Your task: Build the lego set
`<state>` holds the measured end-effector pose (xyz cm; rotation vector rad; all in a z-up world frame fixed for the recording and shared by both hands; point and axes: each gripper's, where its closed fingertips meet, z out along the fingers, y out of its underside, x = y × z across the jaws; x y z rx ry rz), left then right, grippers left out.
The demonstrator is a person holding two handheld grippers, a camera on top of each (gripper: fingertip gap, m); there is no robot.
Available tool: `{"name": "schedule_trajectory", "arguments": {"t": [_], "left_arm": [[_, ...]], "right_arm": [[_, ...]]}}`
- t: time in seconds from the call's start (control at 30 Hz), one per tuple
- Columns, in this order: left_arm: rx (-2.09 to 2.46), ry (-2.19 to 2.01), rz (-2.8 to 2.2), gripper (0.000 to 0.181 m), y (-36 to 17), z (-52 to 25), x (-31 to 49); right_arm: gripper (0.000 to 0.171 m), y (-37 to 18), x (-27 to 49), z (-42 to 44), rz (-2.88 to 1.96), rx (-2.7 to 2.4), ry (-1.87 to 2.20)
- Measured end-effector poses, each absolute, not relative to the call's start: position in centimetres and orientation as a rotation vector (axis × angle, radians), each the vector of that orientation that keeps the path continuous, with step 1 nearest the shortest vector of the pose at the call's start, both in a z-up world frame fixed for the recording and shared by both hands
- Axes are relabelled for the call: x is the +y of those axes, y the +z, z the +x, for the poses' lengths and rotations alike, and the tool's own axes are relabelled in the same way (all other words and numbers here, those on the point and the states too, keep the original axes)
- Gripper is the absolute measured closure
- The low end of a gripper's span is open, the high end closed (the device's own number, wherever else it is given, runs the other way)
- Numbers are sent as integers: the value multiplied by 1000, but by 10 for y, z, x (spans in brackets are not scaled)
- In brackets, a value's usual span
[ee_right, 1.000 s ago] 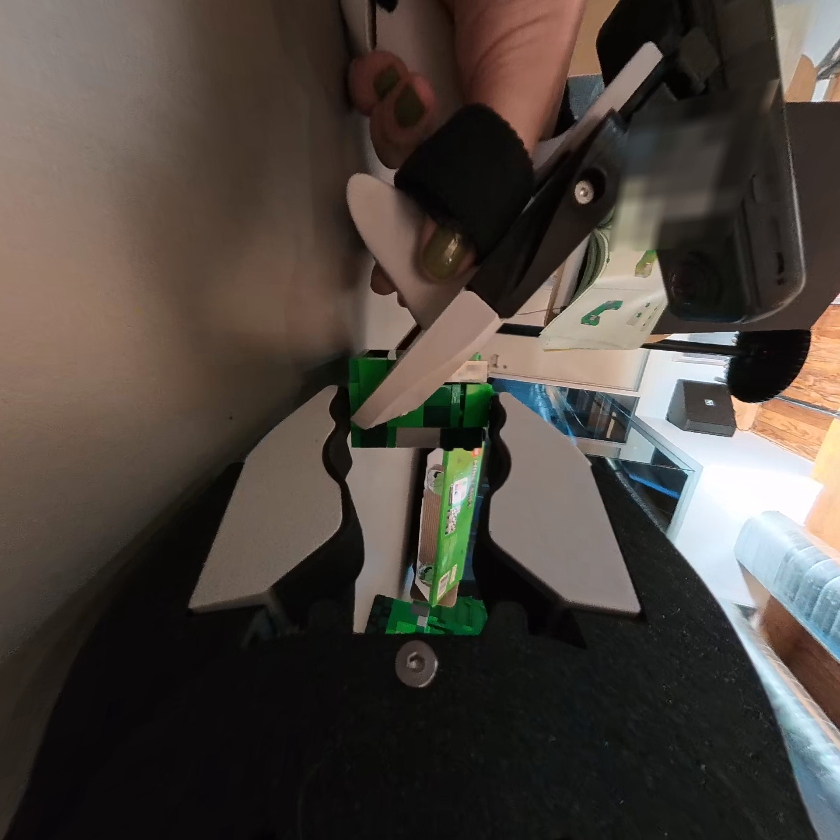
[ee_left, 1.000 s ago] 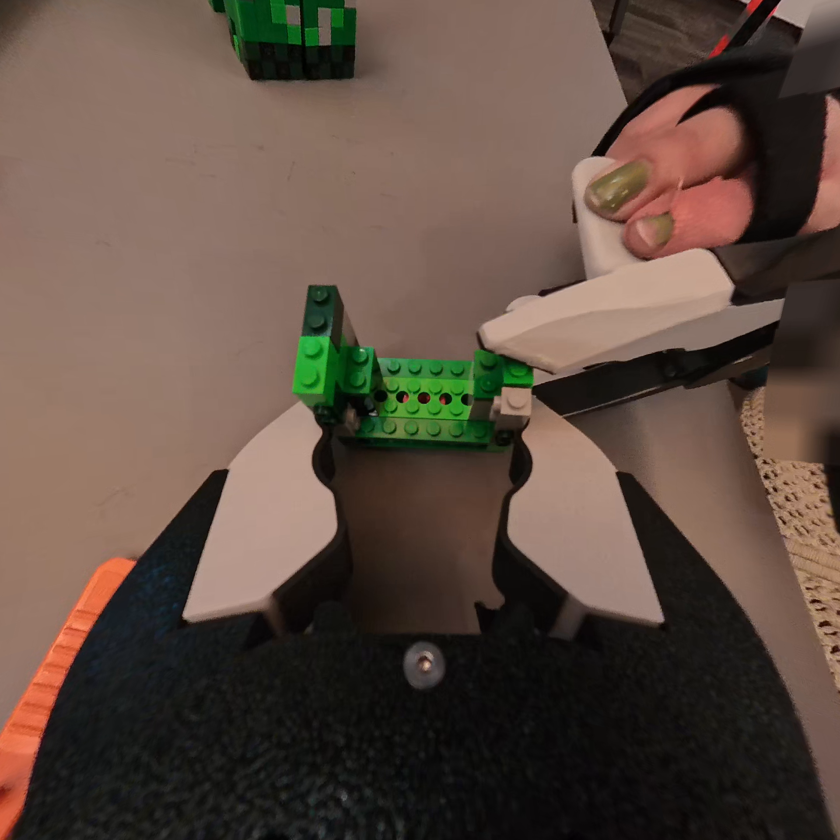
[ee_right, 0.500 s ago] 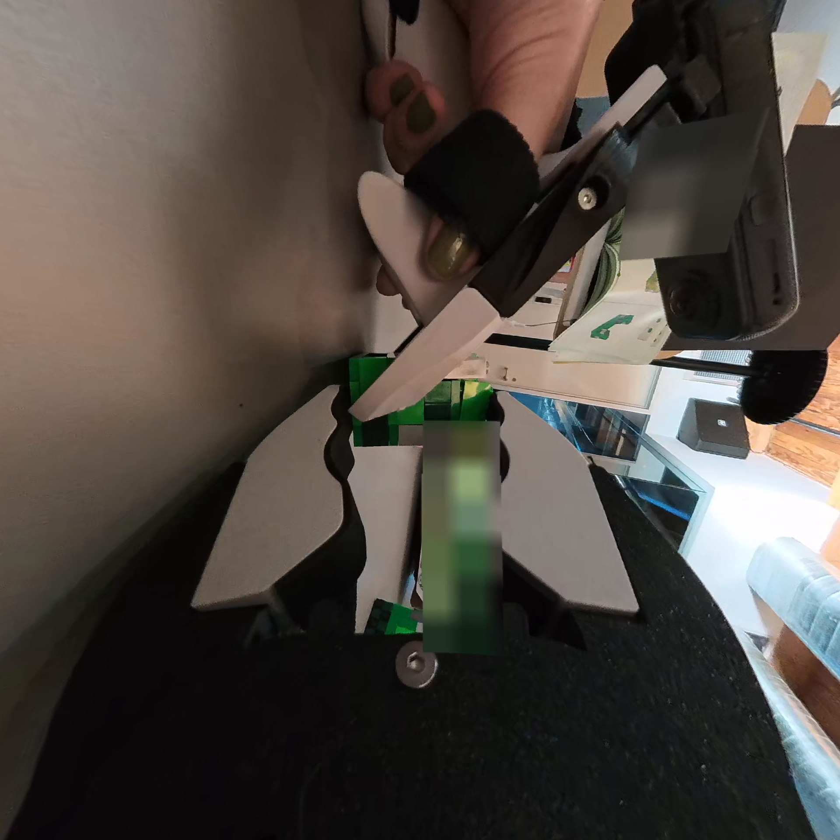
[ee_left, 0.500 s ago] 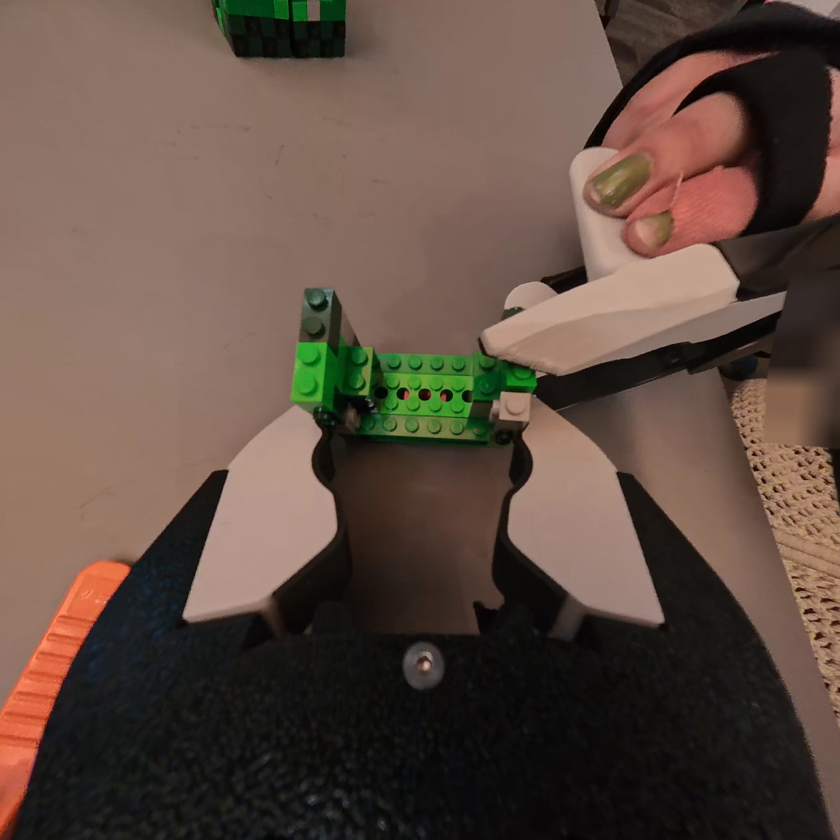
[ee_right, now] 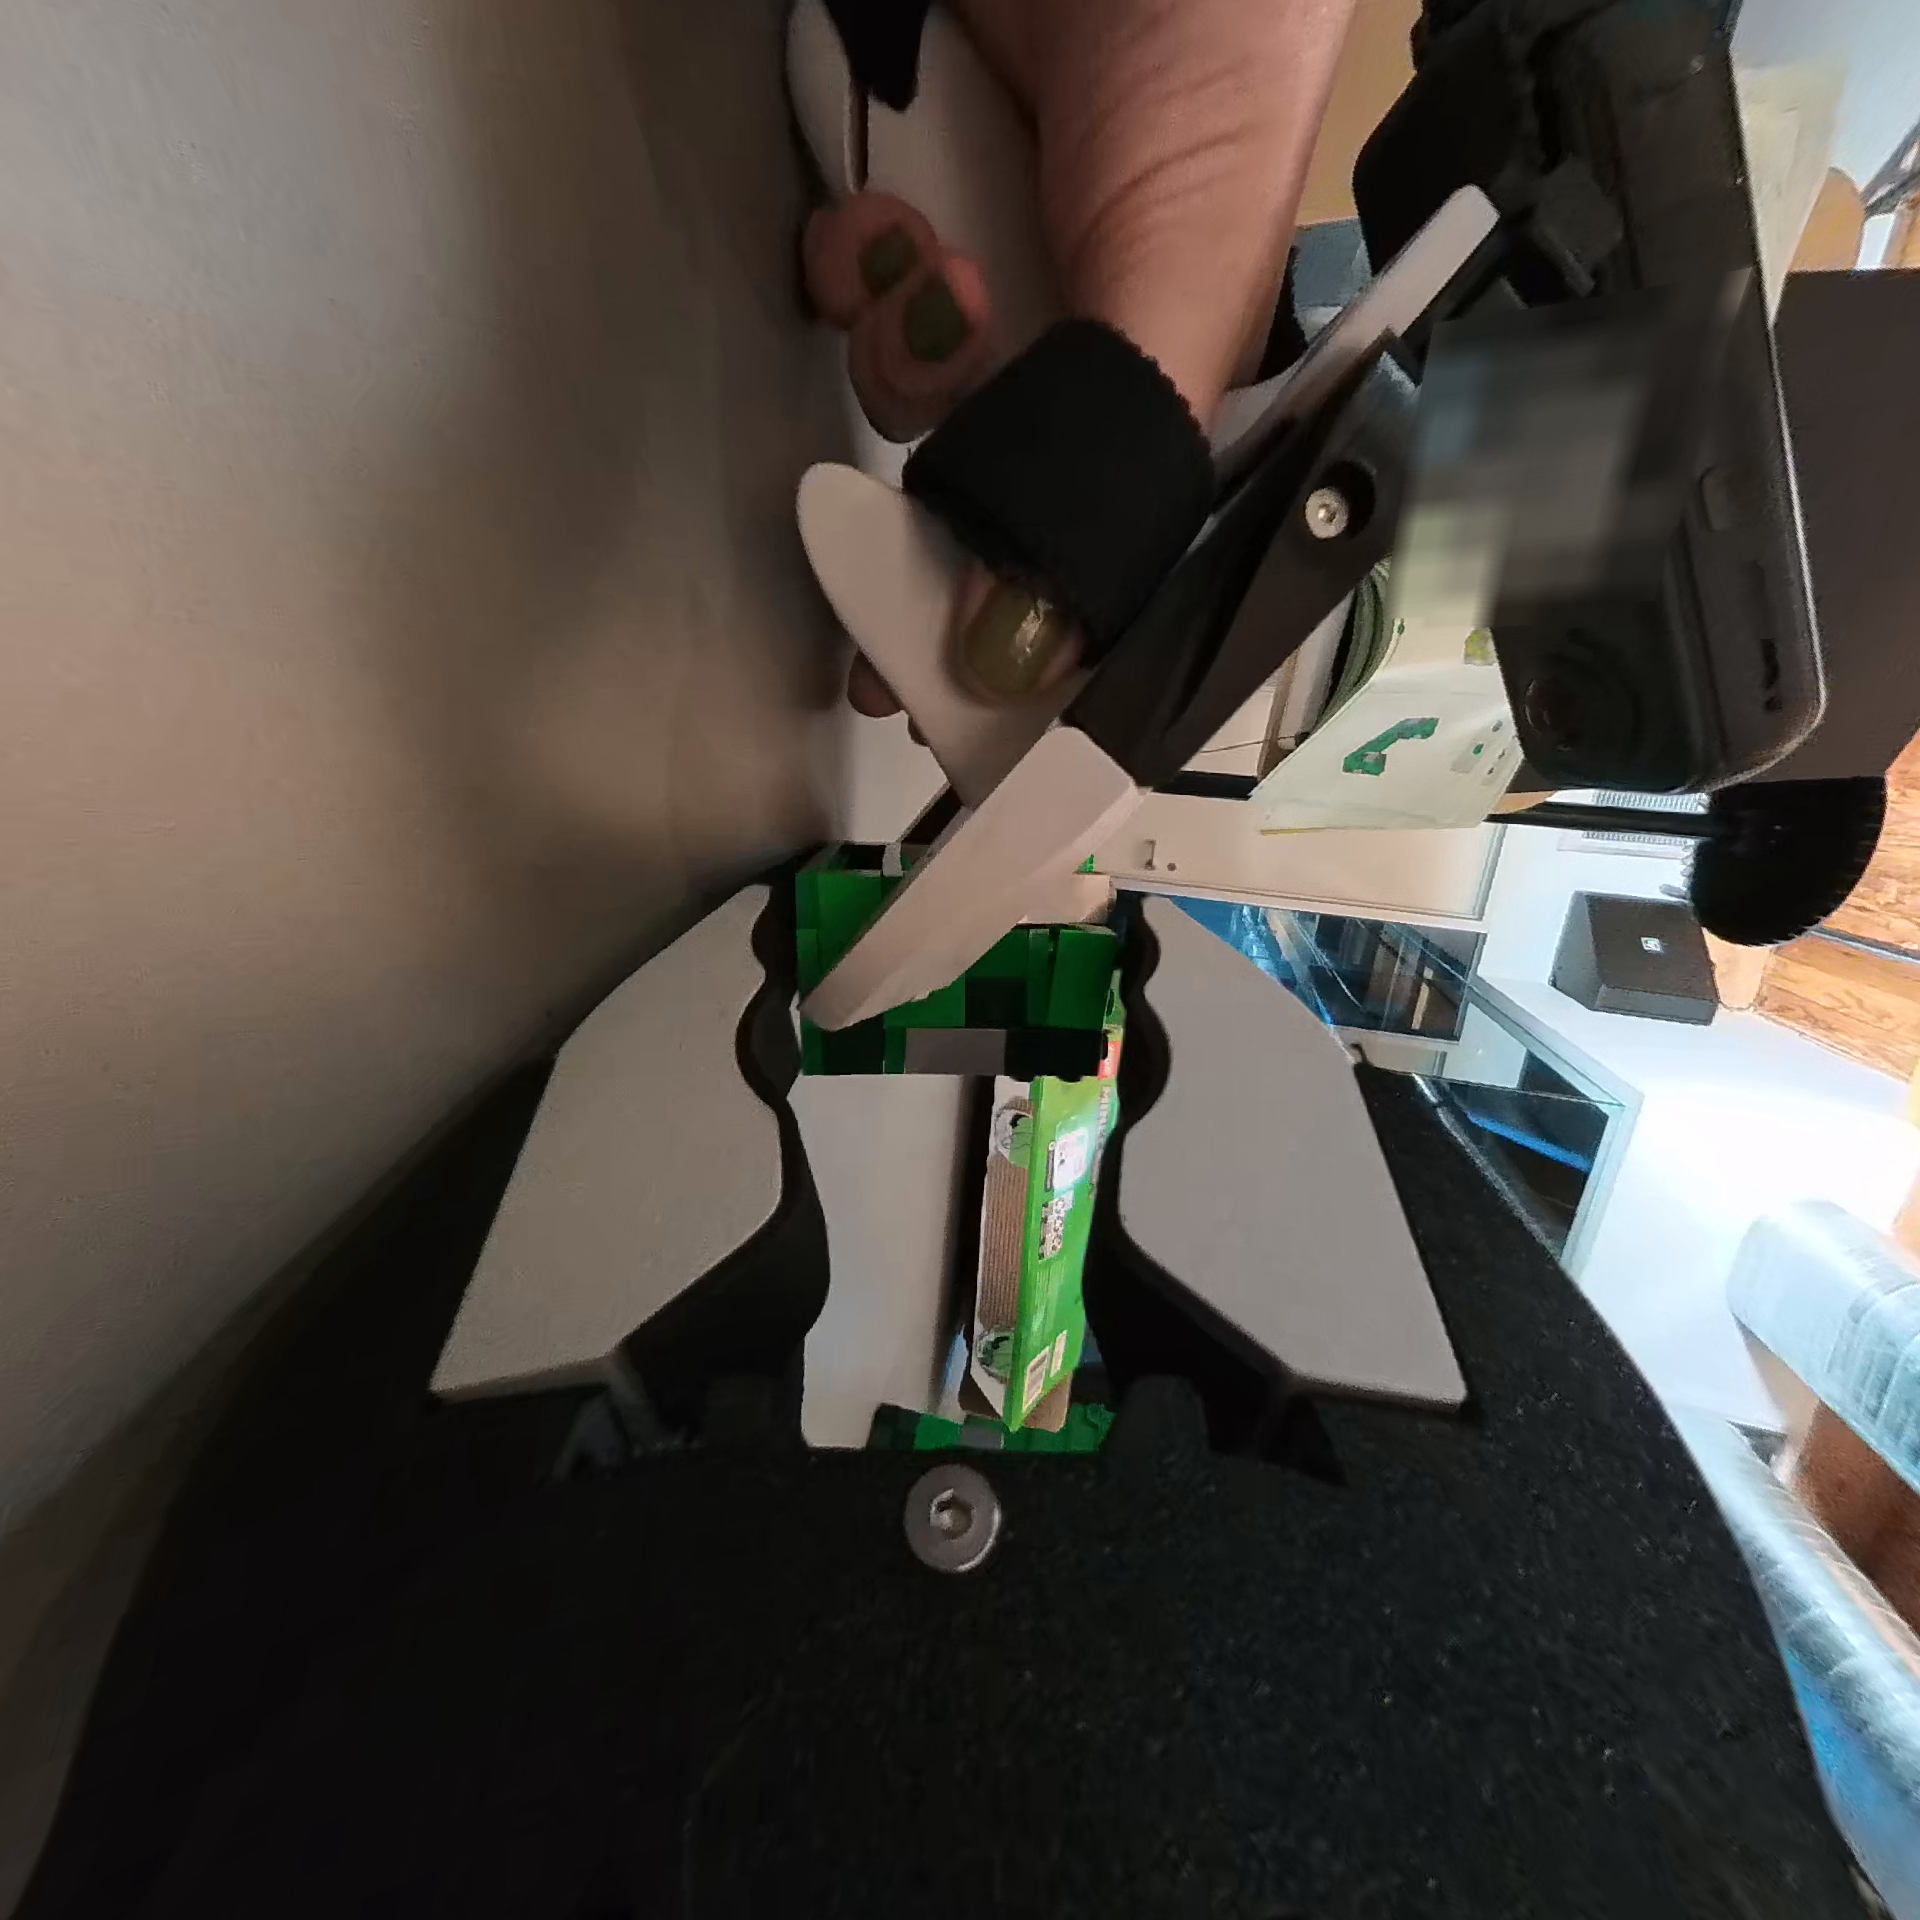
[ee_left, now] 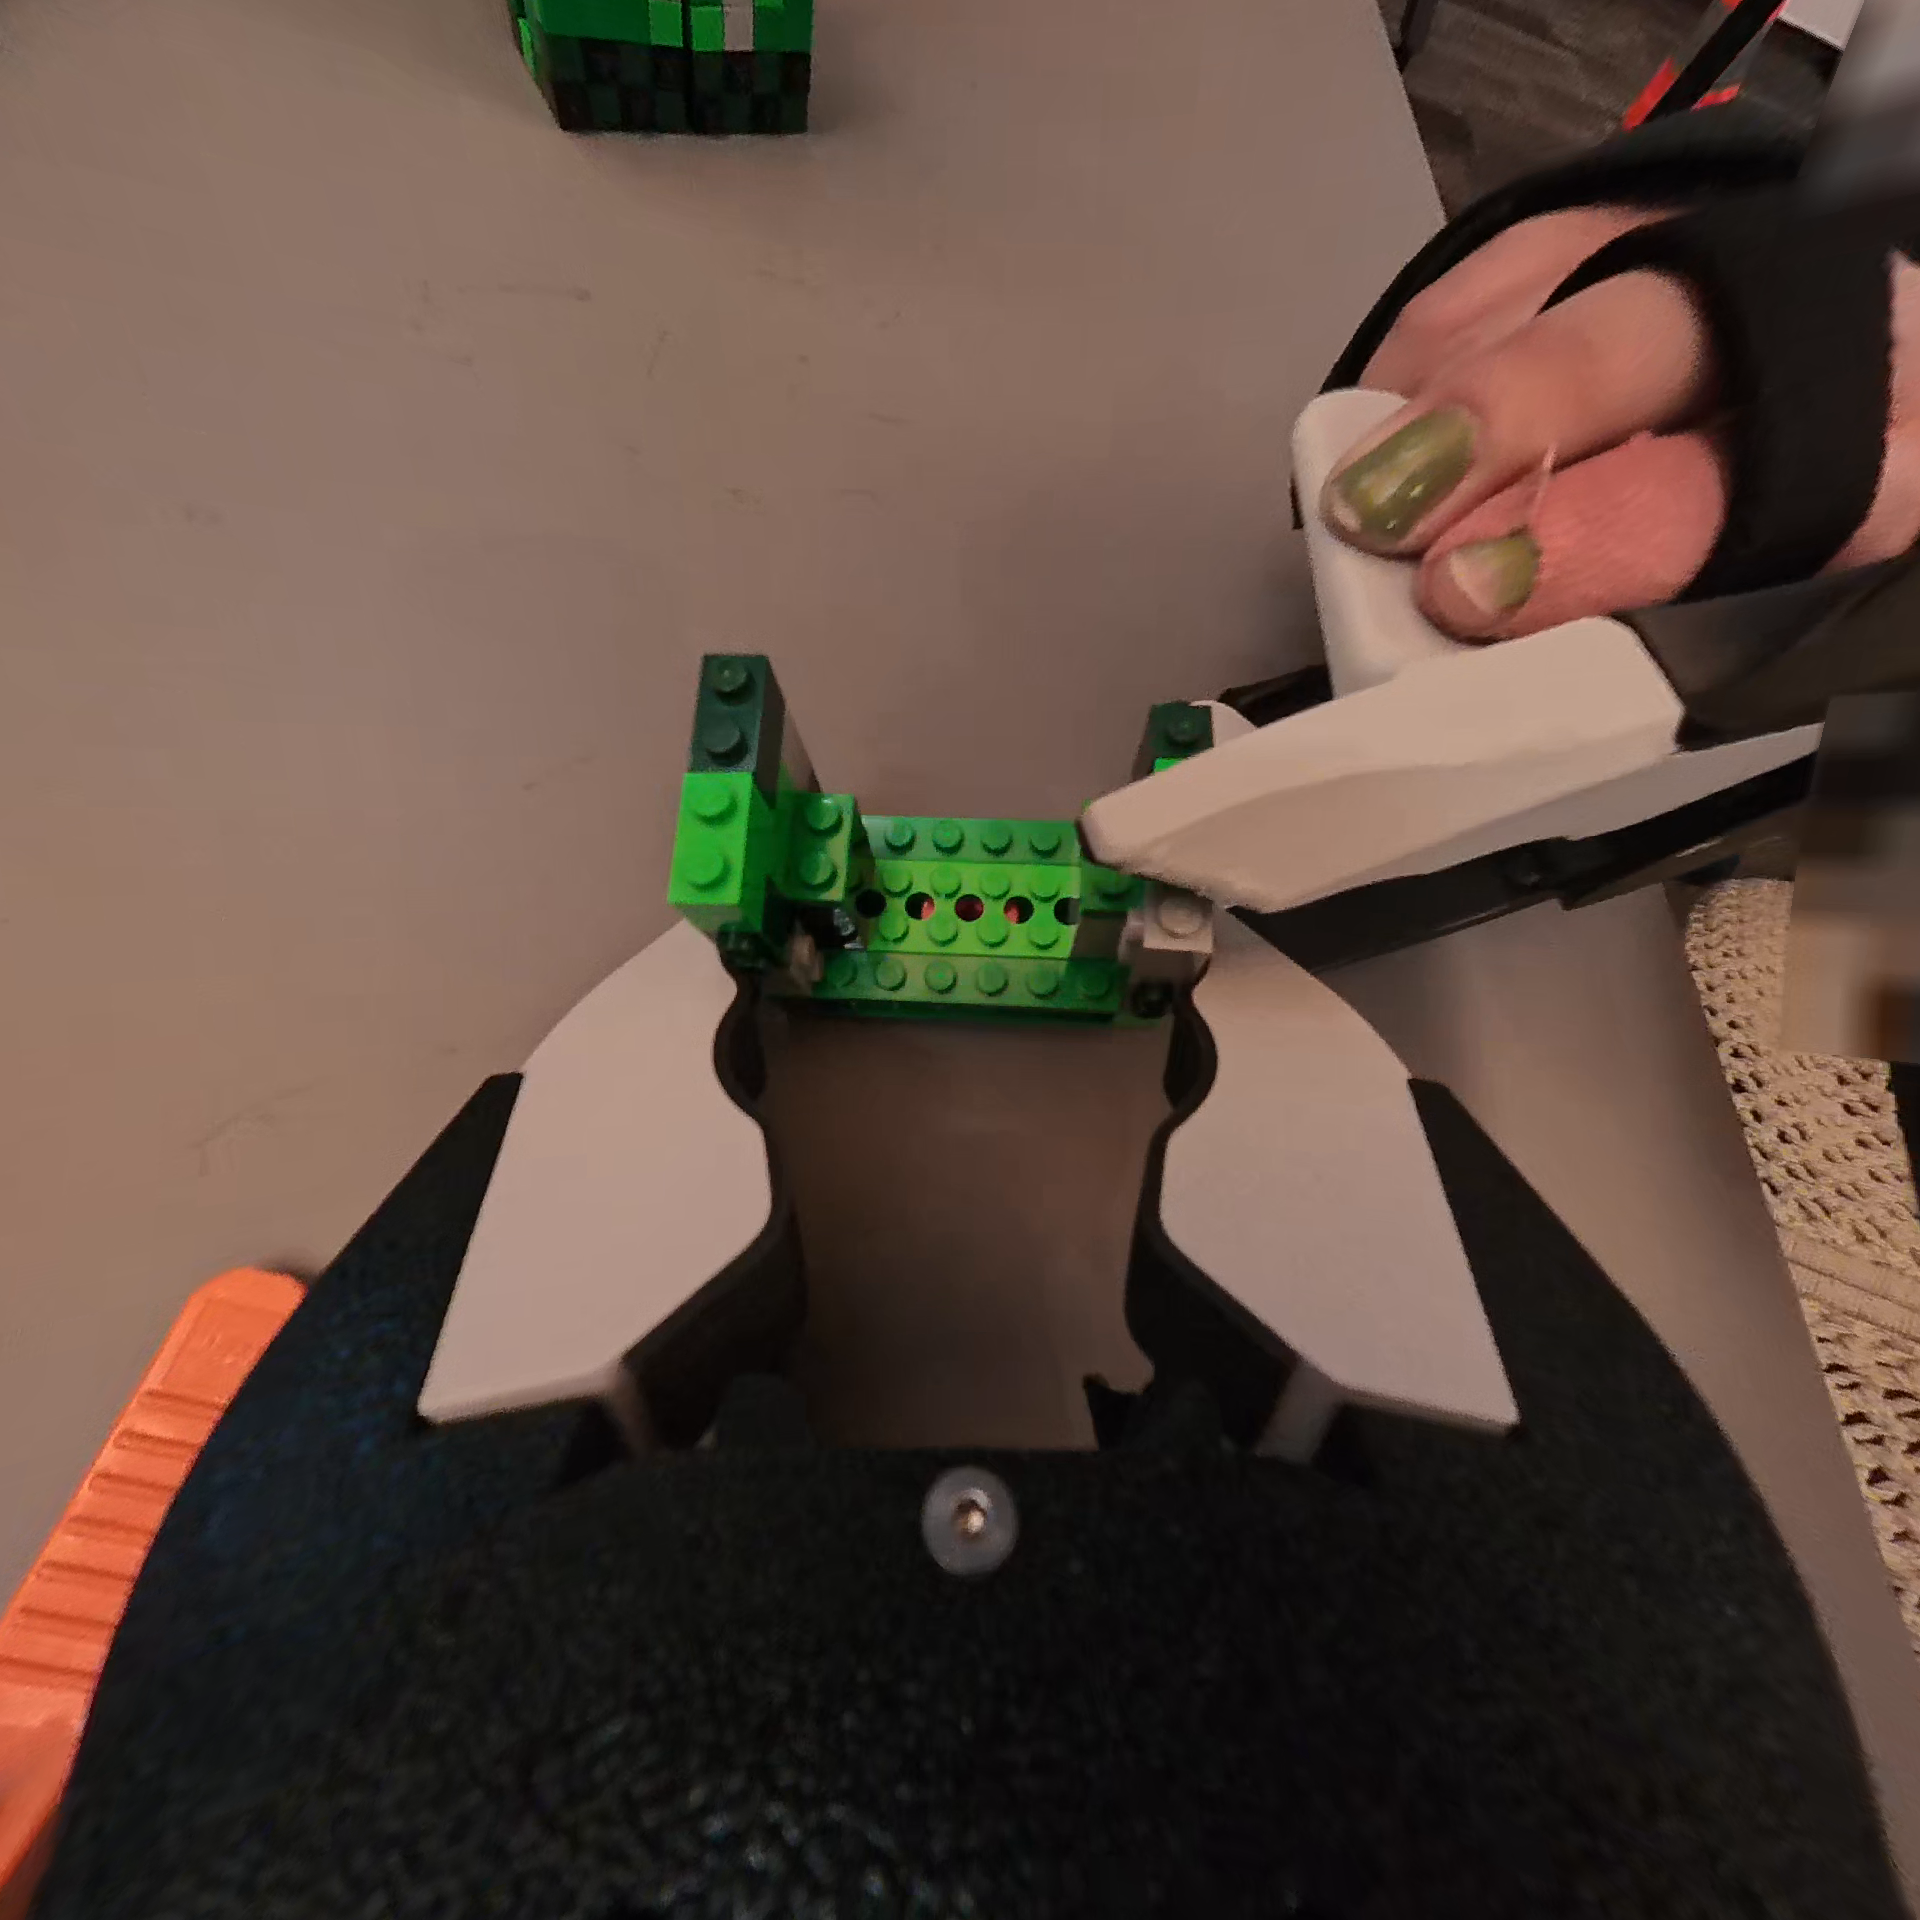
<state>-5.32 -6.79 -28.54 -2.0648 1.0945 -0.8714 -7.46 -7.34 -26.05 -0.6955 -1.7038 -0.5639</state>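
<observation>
Left hand-held gripper [ee_left: 961,987] clenched on green lego assembly [ee_left: 935,914], gripping both ends, above grey surface [ee_left: 416,468]; right hand-held gripper [ee_right: 961,997] likewise clamped across same assembly from right side; second green-black lego block [ee_left: 675,62] far back on surface.

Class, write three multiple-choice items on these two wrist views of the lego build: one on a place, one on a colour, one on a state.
1. Where is the dark green cube model?
A. top edge of the left wrist view
B. between the left fingers
C. on the woven mat

2. The lego assembly is mostly:
A. red
B. green
C. blue

3. The left gripper is:
A. clear of the assembly
B. lying open on the table
C. shut on the assembly

Key: 1 A, it stands far back on the table; 2 B, green studs dominate; 3 C, both fingertips press its ends.
</observation>
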Motion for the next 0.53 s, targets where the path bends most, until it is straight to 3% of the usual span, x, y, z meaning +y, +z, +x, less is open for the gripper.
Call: {"name": "schedule_trajectory", "arguments": {"t": [0.53], "left_arm": [[1092, -878, -2061, 105, -285, -52, -68]], "right_arm": [[114, -260, -74, -74, -720, -1691, -509]]}}
